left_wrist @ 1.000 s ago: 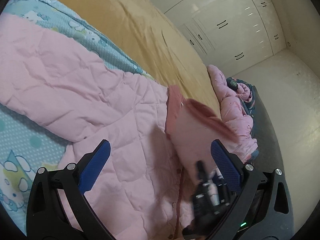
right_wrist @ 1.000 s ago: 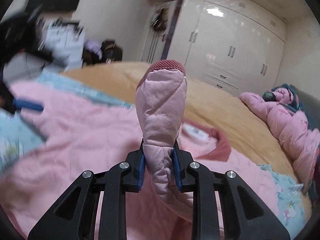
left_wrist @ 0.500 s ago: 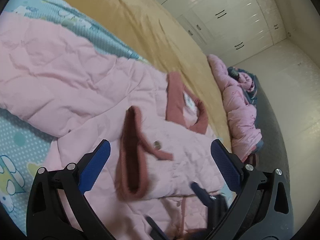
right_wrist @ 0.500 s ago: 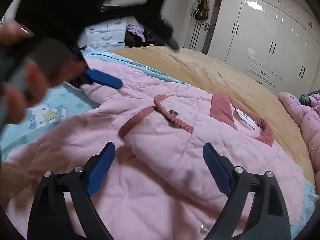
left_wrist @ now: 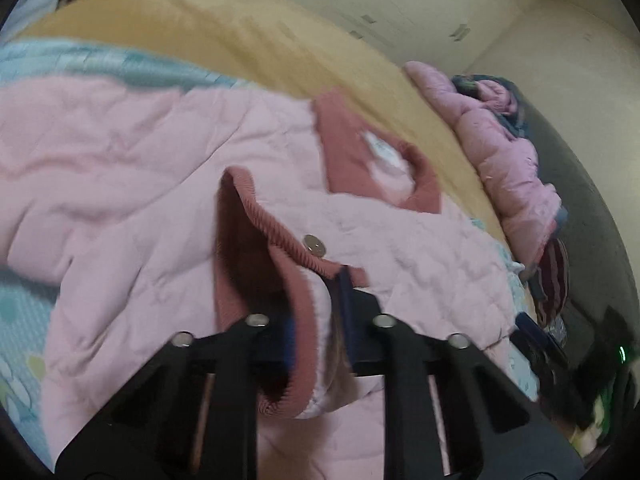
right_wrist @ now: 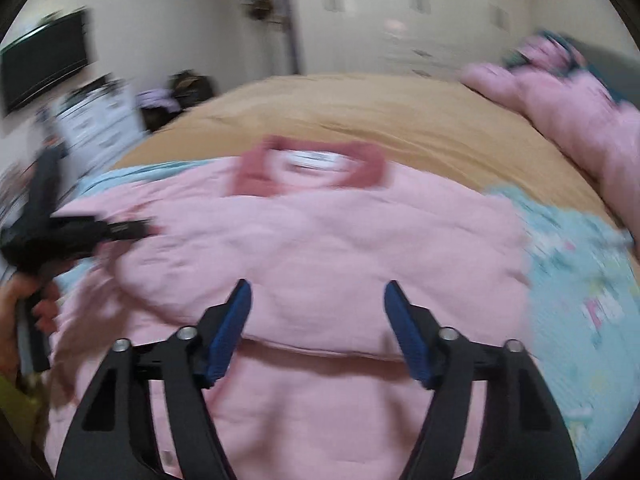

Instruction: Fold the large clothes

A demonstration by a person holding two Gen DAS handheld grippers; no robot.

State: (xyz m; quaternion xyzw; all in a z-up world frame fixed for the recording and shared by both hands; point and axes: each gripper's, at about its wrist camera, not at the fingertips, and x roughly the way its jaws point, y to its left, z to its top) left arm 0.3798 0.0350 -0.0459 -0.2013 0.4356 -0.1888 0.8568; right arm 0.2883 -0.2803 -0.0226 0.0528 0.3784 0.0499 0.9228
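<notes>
Your left claw (left_wrist: 316, 320) is clamped on the ribbed dusty-rose cuff (left_wrist: 276, 240) of the pink quilted jacket (right_wrist: 320, 240), the sleeve folded across the jacket's front. Your right claw (right_wrist: 316, 328) stands open above the jacket, gripping nothing. The jacket lies flat on the bed (right_wrist: 360, 116), collar (right_wrist: 308, 168) toward the tan blanket, with a second pink jacket (right_wrist: 580, 116) bunched at the bed's far right edge.

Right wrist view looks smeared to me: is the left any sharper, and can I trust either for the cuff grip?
Right wrist view: heavy motion blur, jacket and collar smeared. Left wrist view: milder blur; cuff reads clearly inside the shut left tool.
</notes>
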